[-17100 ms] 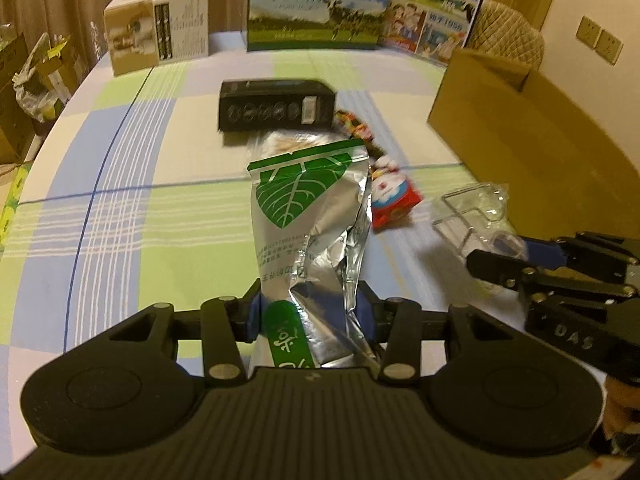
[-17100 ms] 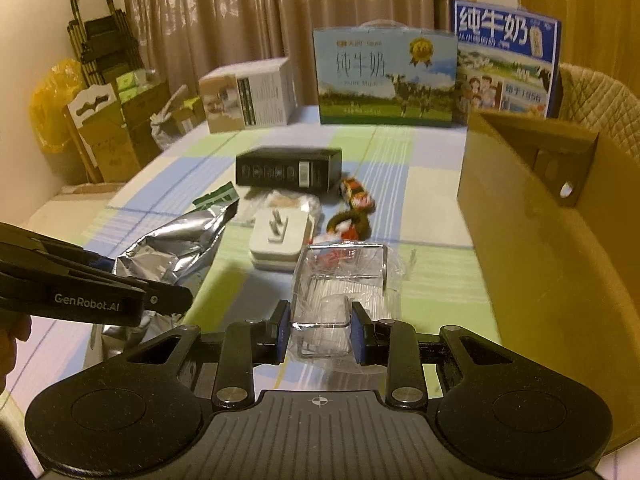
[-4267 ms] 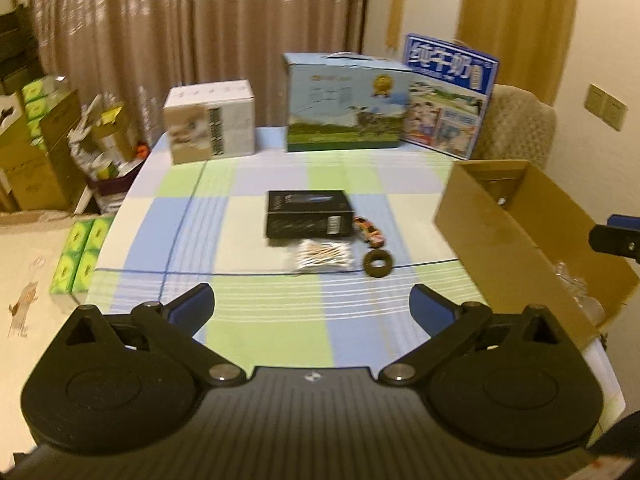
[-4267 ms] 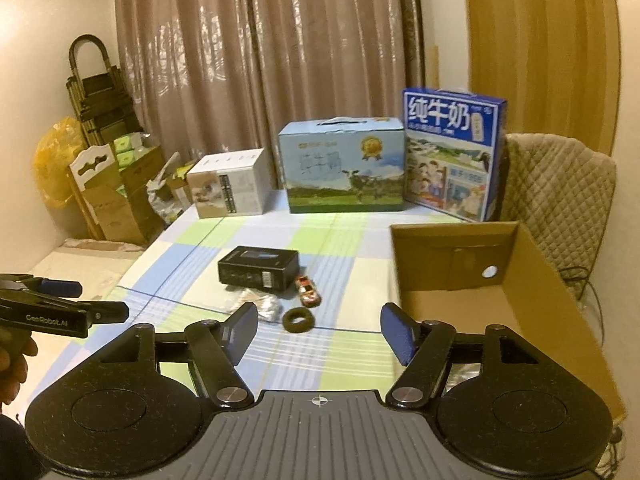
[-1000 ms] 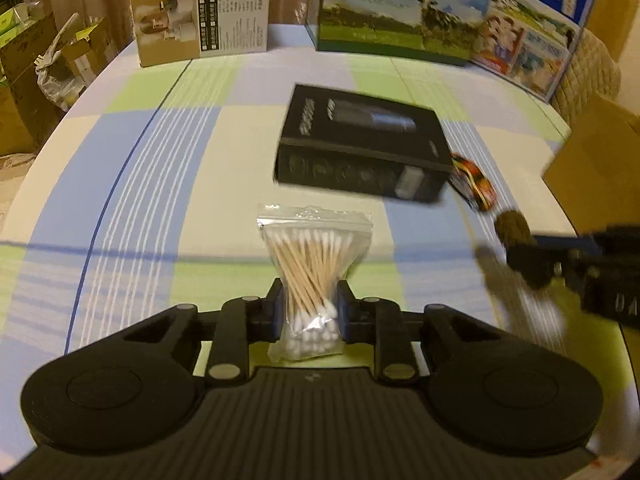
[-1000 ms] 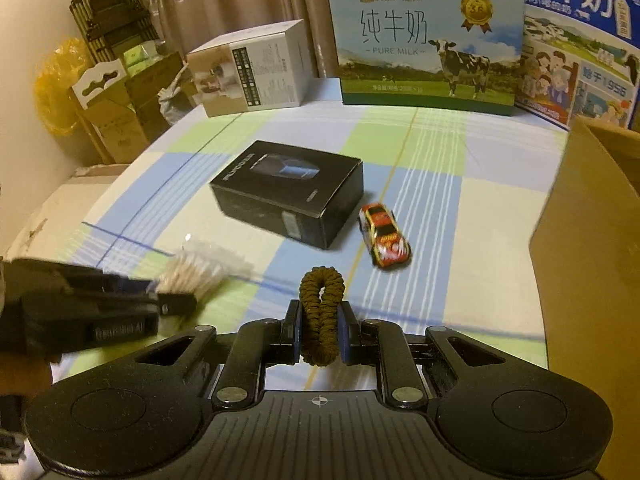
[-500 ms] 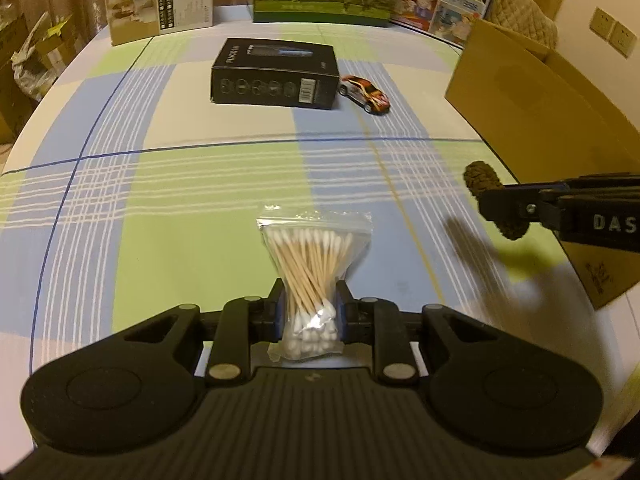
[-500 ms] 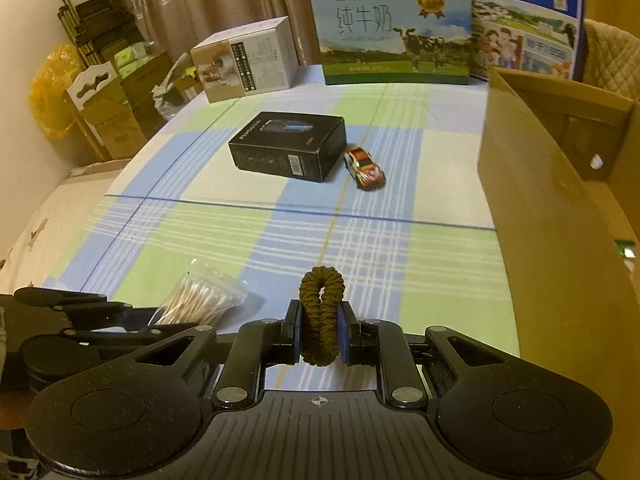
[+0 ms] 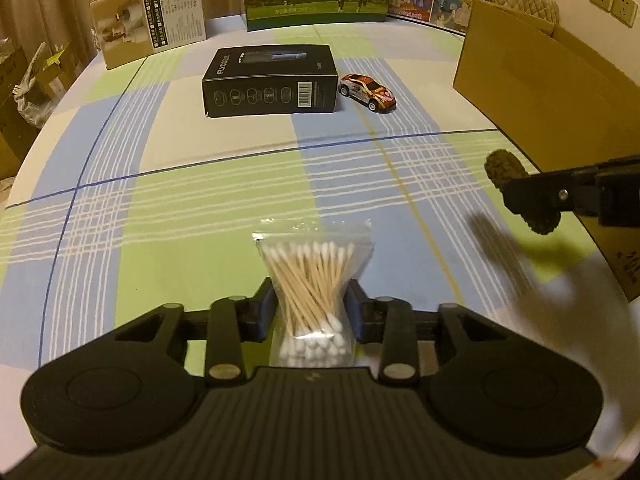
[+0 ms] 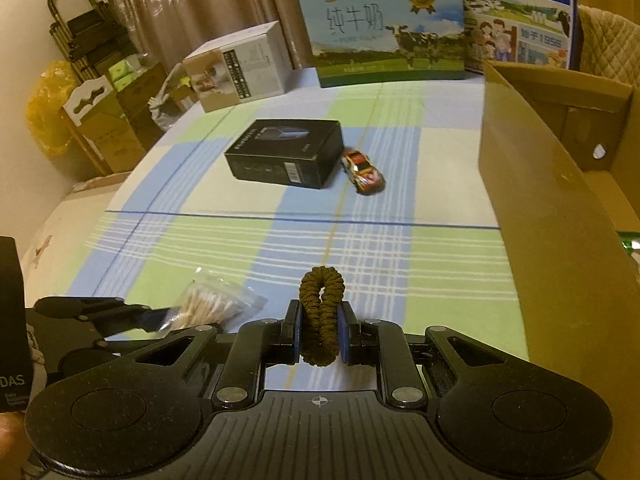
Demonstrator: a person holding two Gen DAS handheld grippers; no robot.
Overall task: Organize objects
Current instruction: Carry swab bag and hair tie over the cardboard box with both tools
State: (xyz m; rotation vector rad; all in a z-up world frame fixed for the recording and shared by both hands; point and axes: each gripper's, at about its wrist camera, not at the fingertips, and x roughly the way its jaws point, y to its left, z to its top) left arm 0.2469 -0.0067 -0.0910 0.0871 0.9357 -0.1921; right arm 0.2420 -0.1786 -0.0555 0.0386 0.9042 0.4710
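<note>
Carry step: cotton-swab bag [image 9: 316,280] gripped in left tongs [image 9: 312,312], just slackened slightly; hair tie [image 10: 322,316] clamped in fully closed right tongs [image 10: 320,334]. Next: transfer over cardboard box [image 10: 540,200], release.

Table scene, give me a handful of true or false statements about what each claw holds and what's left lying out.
1. The left claw grips a bag of cotton swabs. True.
2. The right claw is empty. False: it pinches a brown hair tie.
3. The toy car sits right of the black box. True.
4. The toy car lies inside the cardboard box. False: it is on the tablecloth.
</note>
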